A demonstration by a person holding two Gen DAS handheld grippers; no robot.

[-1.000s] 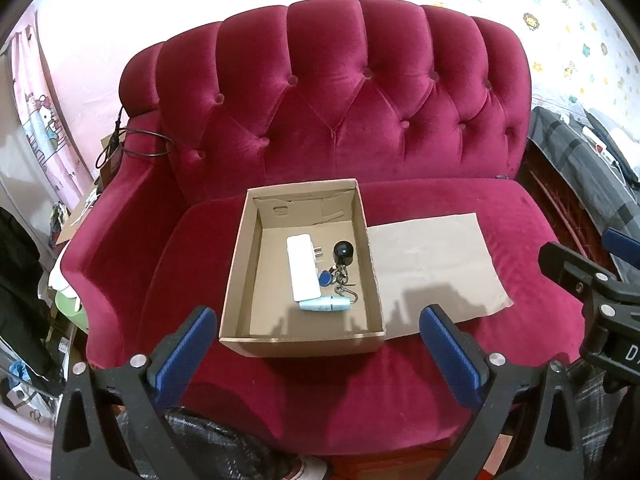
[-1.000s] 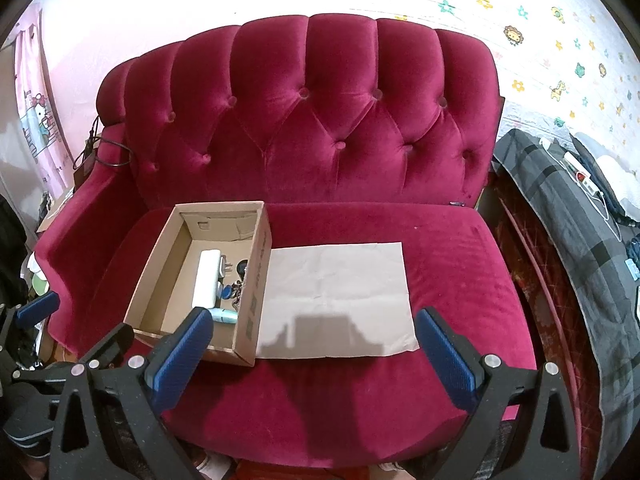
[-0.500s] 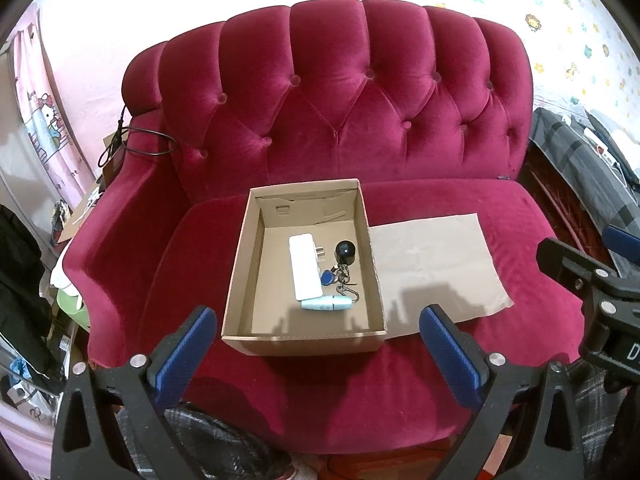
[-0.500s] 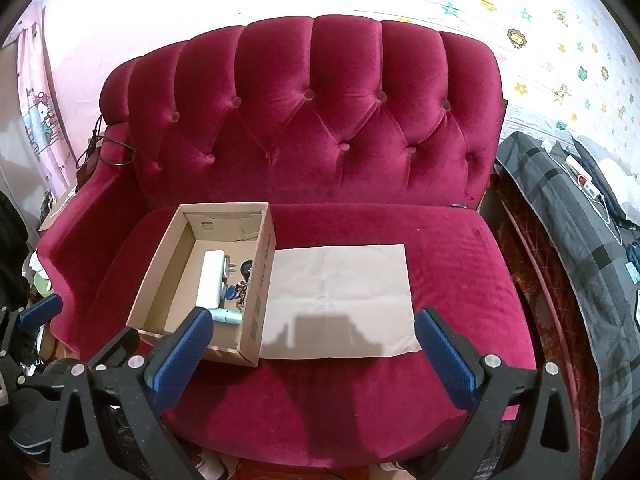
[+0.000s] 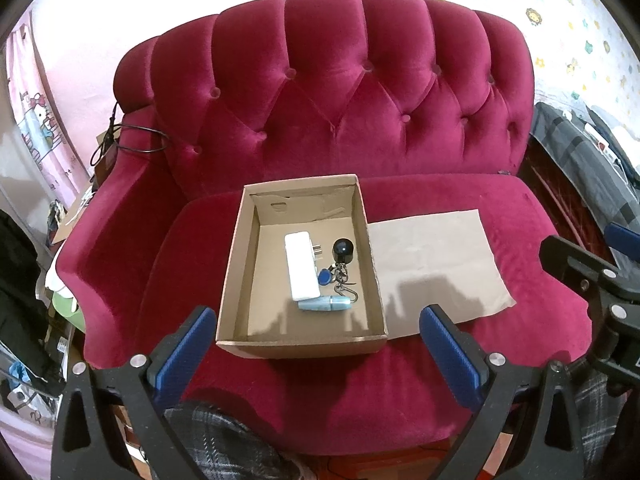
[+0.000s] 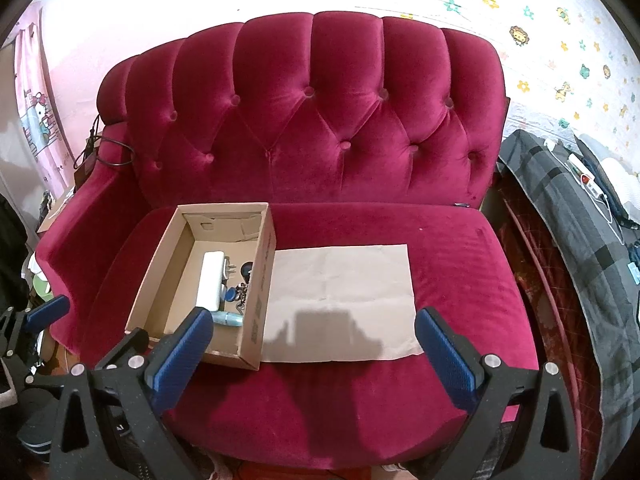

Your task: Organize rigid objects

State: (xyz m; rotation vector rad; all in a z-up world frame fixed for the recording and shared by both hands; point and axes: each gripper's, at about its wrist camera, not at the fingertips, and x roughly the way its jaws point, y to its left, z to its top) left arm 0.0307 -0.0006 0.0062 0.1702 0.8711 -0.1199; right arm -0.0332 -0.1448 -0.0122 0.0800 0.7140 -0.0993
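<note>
On the red sofa (image 5: 360, 92) seat, one cardboard box (image 5: 236, 280) is sitting left of one flat brown sheet (image 5: 432, 256), touching it. Compared with a second ago, both views are showing the scene slightly further off, so the tools are likely backing away, and nothing inside is shifting. Both the left tool (image 5: 316, 356) and the right tool (image 6: 314, 354) are hanging wide apart and empty over the near edge. Inside the box are lying one white charger (image 5: 301, 265), one black-knobbed key bunch (image 5: 340, 266) and one pale blue tube (image 5: 325, 303). The sheet is bare, so sorting is probably finishing.
</note>
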